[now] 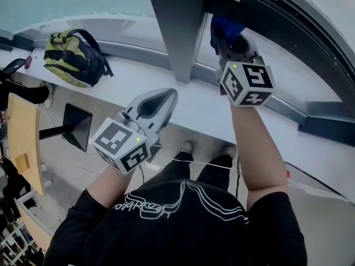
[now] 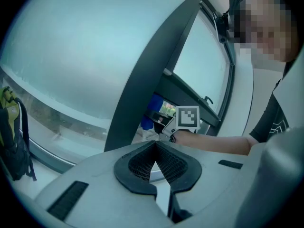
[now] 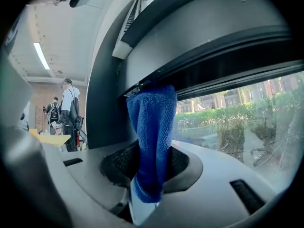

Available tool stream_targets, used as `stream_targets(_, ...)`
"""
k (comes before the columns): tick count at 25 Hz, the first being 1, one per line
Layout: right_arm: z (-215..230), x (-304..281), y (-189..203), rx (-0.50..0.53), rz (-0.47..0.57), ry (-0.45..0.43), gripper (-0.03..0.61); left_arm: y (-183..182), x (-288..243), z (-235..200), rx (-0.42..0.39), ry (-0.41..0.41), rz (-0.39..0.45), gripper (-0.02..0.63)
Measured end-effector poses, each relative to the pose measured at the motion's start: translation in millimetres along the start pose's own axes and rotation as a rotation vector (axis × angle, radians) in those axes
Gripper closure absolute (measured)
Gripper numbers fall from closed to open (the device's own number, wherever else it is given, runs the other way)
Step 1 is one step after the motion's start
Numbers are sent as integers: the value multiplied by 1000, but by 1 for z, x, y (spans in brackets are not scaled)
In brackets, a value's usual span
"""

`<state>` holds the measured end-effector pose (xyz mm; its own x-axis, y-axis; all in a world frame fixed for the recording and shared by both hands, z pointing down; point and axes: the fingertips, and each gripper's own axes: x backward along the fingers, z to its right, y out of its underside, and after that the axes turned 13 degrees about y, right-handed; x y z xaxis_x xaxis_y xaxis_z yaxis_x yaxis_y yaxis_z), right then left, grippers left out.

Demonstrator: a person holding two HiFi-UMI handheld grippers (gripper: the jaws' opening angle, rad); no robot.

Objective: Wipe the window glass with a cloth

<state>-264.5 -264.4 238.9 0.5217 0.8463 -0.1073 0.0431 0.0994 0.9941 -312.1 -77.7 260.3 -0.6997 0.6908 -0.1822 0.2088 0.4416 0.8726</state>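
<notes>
A blue cloth sticks up out of my right gripper, which is shut on it. In the right gripper view the cloth stands between the jaws, its top against the dark window frame rail, just left of the window glass. My left gripper hovers over the white sill, lower and to the left, pointing at the dark mullion. Its jaws are shut with nothing between them. From there I see the cloth beyond the mullion.
A yellow-and-black backpack lies on the sill at the left. A large frosted pane fills the left side. Below the sill are a wooden desk edge, a dark monitor and cables. People stand far off indoors.
</notes>
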Motion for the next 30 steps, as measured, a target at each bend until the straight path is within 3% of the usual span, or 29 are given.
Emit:
stream_targets(7, 34, 14, 3, 9, 1, 53, 485, -1, -14, 11, 7, 0, 9, 609)
stream_targets(19, 121, 55, 24, -29, 16, 86, 485, 16, -83, 57, -7, -8, -21, 609)
stream_targets(30, 233, 116, 35, -24, -6, 152, 485, 31, -164, 114, 22, -3, -5, 609)
